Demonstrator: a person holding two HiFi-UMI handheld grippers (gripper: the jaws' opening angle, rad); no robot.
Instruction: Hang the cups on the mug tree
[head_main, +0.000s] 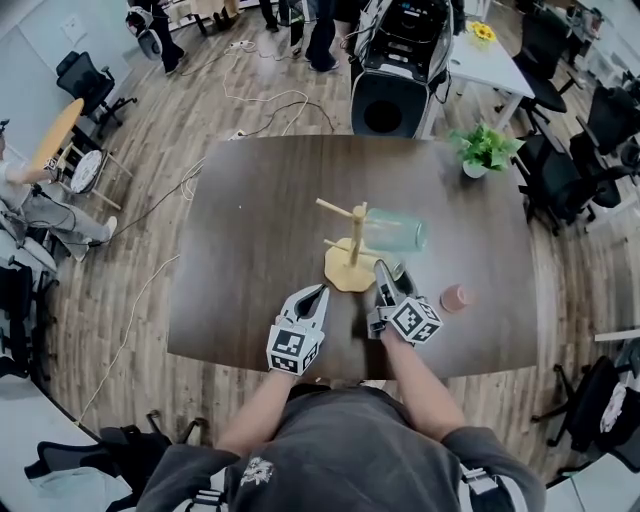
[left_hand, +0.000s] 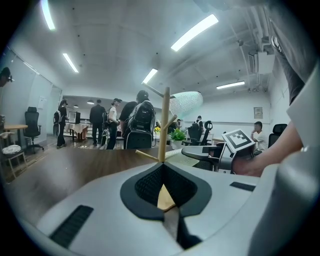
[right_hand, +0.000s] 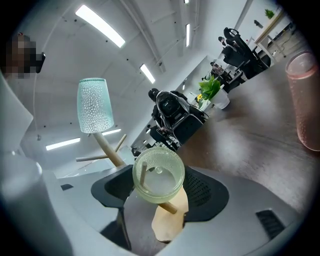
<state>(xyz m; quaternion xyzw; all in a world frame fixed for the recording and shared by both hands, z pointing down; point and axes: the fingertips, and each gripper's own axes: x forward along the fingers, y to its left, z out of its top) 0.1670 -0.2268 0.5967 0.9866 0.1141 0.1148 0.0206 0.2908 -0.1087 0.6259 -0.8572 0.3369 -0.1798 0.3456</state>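
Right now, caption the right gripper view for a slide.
Right gripper holds a green cup on a peg of the mug tree; a teal cup hangs above.

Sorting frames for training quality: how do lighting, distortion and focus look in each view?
Head view: strong fisheye, table edges bowed, even light. Left gripper view: glaring ceiling strips, dark vignetted corners. Right gripper view: tilted scene, green cup sharp, pink cup soft at the edge.

Dark table, wood-plank floor, black office chairs.
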